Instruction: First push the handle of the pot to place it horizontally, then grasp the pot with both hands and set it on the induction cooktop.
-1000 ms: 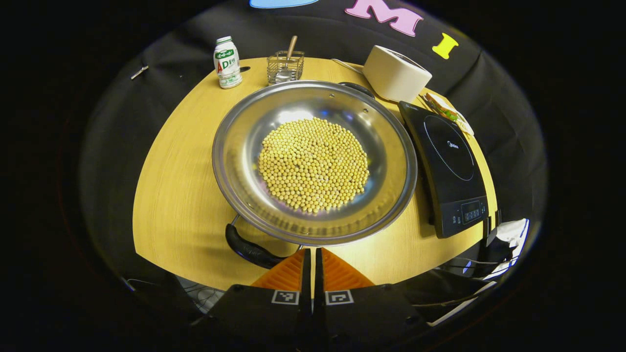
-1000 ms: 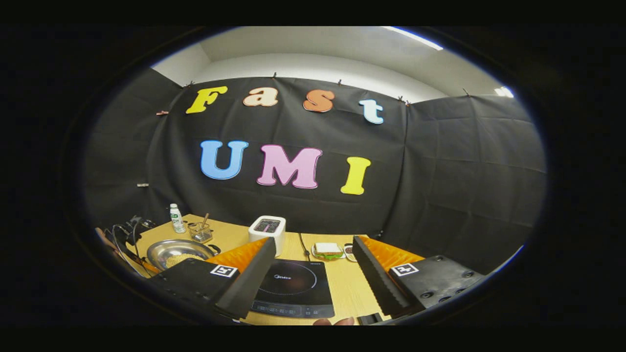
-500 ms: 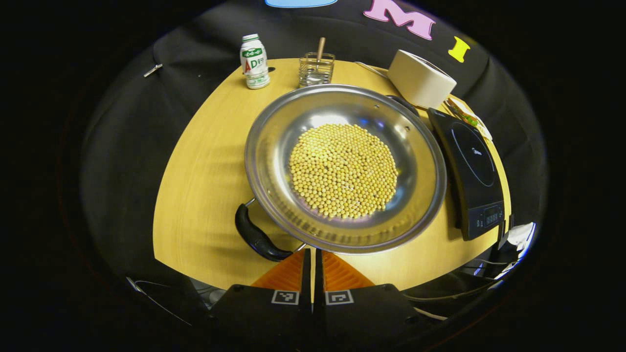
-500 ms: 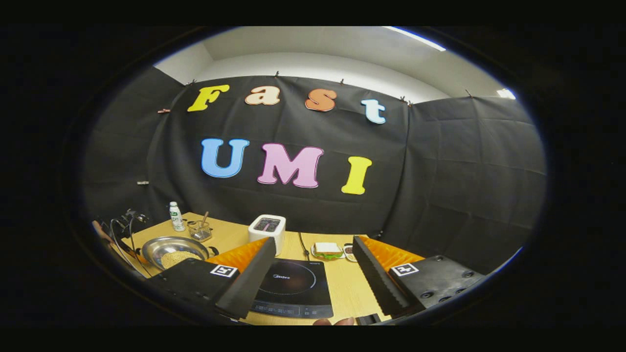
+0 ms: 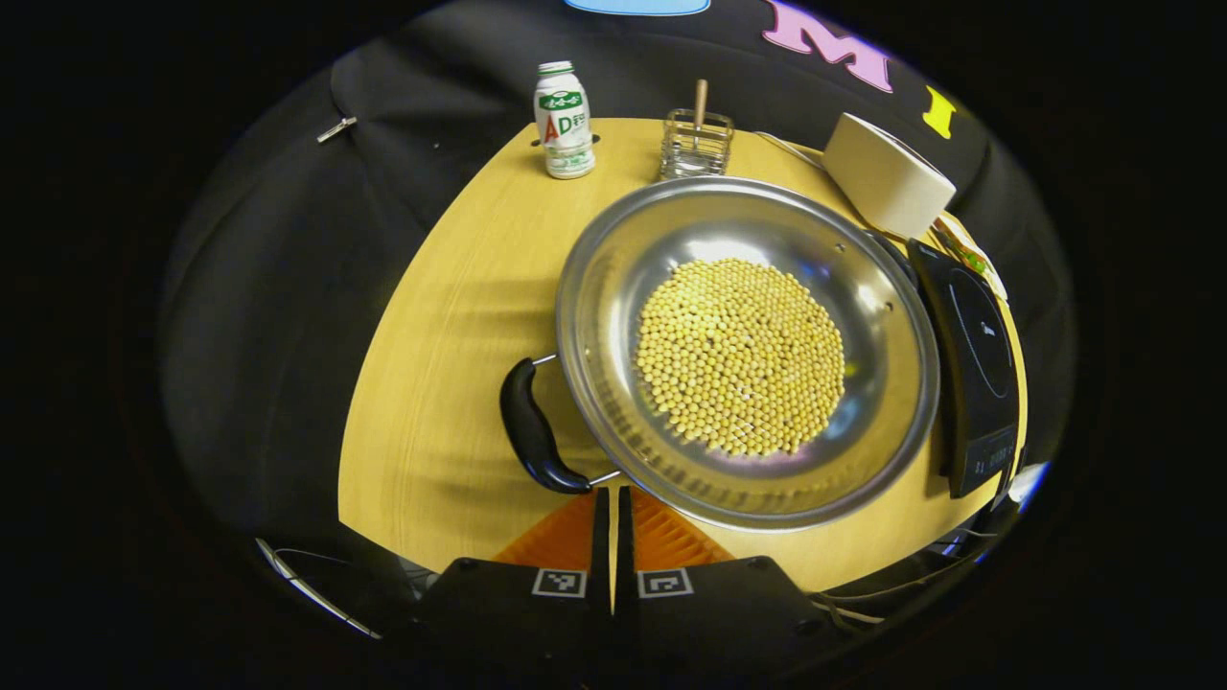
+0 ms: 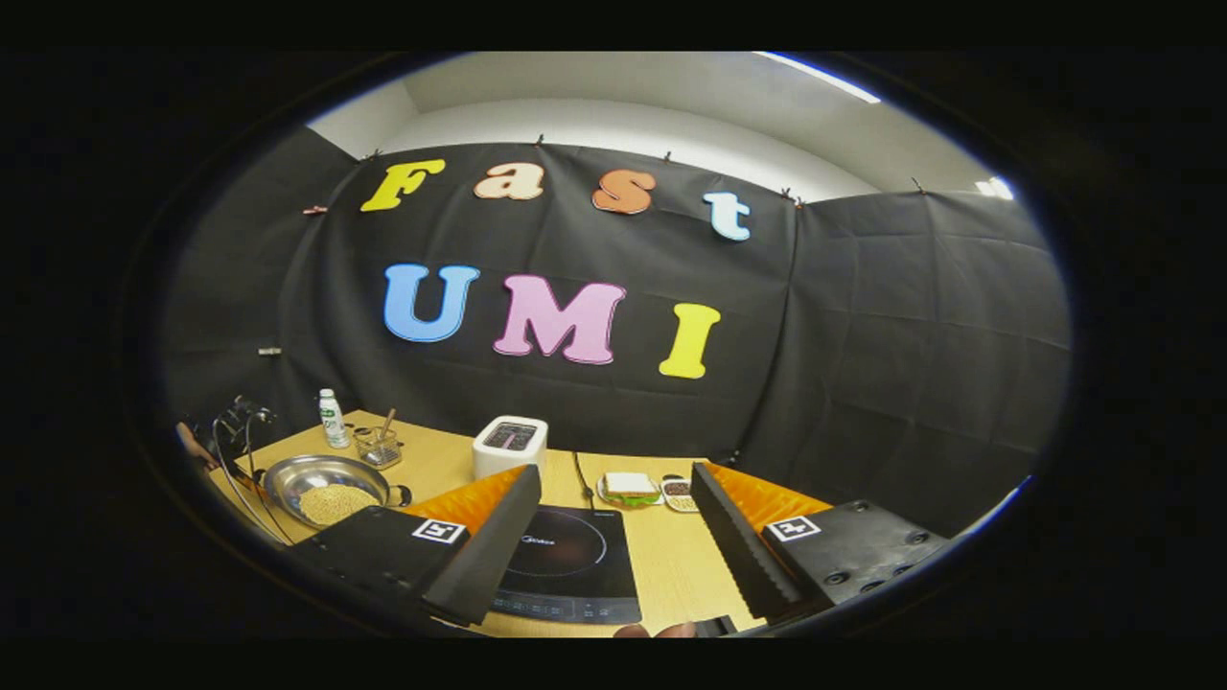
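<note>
A wide steel pot (image 5: 613, 259) full of yellow beans (image 5: 740, 356) rests on the wooden table (image 5: 451, 316). Its near black handle (image 5: 530, 431) points to the lower left, and the far handle peeks out by the rim at the right. My left gripper (image 5: 611, 494) is shut, its fingertips just beside the near handle's lower end, under the pot's rim. The black induction cooktop (image 5: 978, 355) lies right of the pot. In the right gripper view, my right gripper (image 6: 613, 513) is open above the cooktop (image 6: 566, 561), with the pot (image 6: 326, 487) far to the left.
A white bottle (image 5: 564, 120) and a glass holder with a wooden stick (image 5: 697, 144) stand behind the pot. A white toaster (image 5: 887, 187) sits at the back right, with a sandwich plate (image 6: 630, 489) and a small dish (image 6: 679, 495) beyond the cooktop. Cables hang off the table's left end (image 6: 235, 446).
The pot's near handle has swung leftward and upward in the left gripper view as the shut left gripper moved along it. The right gripper has barely shifted.
</note>
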